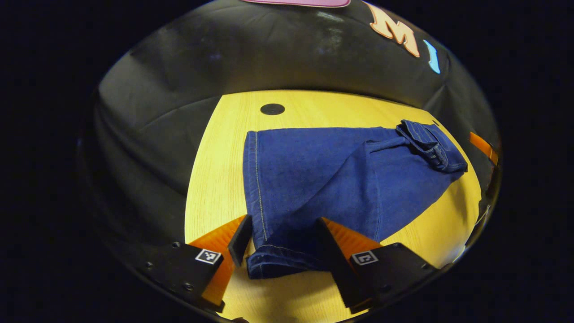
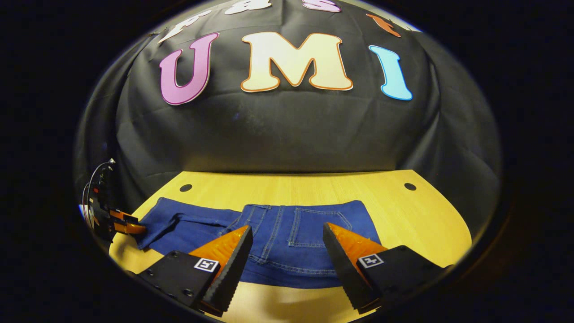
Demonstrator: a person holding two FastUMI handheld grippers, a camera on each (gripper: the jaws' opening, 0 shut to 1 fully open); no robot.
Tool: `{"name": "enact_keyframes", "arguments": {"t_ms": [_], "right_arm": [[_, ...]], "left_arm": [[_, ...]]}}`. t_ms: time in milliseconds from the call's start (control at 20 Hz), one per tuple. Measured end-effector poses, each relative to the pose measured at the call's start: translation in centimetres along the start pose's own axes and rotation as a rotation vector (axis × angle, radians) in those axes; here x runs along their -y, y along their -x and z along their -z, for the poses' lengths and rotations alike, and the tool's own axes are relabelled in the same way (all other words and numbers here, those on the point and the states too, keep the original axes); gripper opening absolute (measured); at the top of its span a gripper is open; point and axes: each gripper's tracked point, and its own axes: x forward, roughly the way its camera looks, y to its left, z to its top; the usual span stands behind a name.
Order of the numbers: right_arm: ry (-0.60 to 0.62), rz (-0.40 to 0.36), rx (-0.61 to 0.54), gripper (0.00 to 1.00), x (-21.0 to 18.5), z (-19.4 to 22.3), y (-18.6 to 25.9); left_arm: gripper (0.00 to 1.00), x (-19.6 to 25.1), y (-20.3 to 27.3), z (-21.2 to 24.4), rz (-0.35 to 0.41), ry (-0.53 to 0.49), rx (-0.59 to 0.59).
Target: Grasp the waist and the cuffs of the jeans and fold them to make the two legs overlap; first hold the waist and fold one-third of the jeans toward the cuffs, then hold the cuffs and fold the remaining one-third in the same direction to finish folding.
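Blue jeans [image 1: 341, 179] lie flat on the yellow wooden table [image 1: 215, 170], the legs seemingly one on top of the other. In the left gripper view the cuff end [image 1: 273, 262] sits between the fingers of my left gripper [image 1: 283, 220], whose jaws stand wide apart around the cloth. The waist [image 1: 430, 143] is at the far right. In the right gripper view the waist with a back pocket [image 2: 314, 226] lies under my right gripper [image 2: 287, 226], which is open just above it. My left gripper [image 2: 119, 224] is at the cuff end, far left.
The table [image 2: 426, 220] has round black holes near its back corners [image 2: 185, 187] [image 2: 410, 186] [image 1: 272, 109]. Black cloth walls close it in behind and at the sides. Bare wood runs along the back edge and right of the waist.
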Motion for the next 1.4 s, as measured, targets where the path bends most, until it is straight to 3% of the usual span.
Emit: {"name": "enact_keyframes", "arguments": {"t_ms": [200, 300, 350, 600, 900, 1200, 1400], "right_arm": [[-0.008, 0.004, -0.011, 0.97, 1.1, 0.1, 0.6], [-0.013, 0.007, -0.004, 0.97, 1.8, -0.3, 1.1], [-0.021, 0.008, 0.006, 0.97, 2.2, -0.5, 1.6], [-0.015, -0.015, 0.031, 0.97, 5.3, -1.5, 3.4], [-0.050, -0.037, 0.047, 0.97, 9.8, -2.5, 5.8], [-0.057, -0.073, 0.051, 0.97, 13.3, -2.5, 7.0], [-0.059, -0.061, 0.065, 0.94, 16.8, -3.0, 7.7]], "left_arm": [[0.46, 2.1, -0.4, -1.0, 0.022, 0.091, 0.053], [0.09, 1.9, 0.0, -1.2, 0.006, 0.156, 0.086], [0.04, 1.7, 0.1, -1.3, -0.003, 0.188, 0.085], [0.00, 2.7, 2.3, -3.0, -0.029, 0.310, 0.098], [0.00, 8.7, 6.6, -8.8, 0.000, 0.303, 0.192], [0.00, 15.6, 7.8, -14.8, 0.062, 0.324, 0.281], [0.00, 20.5, 7.2, -17.8, 0.102, 0.279, 0.311]]}}
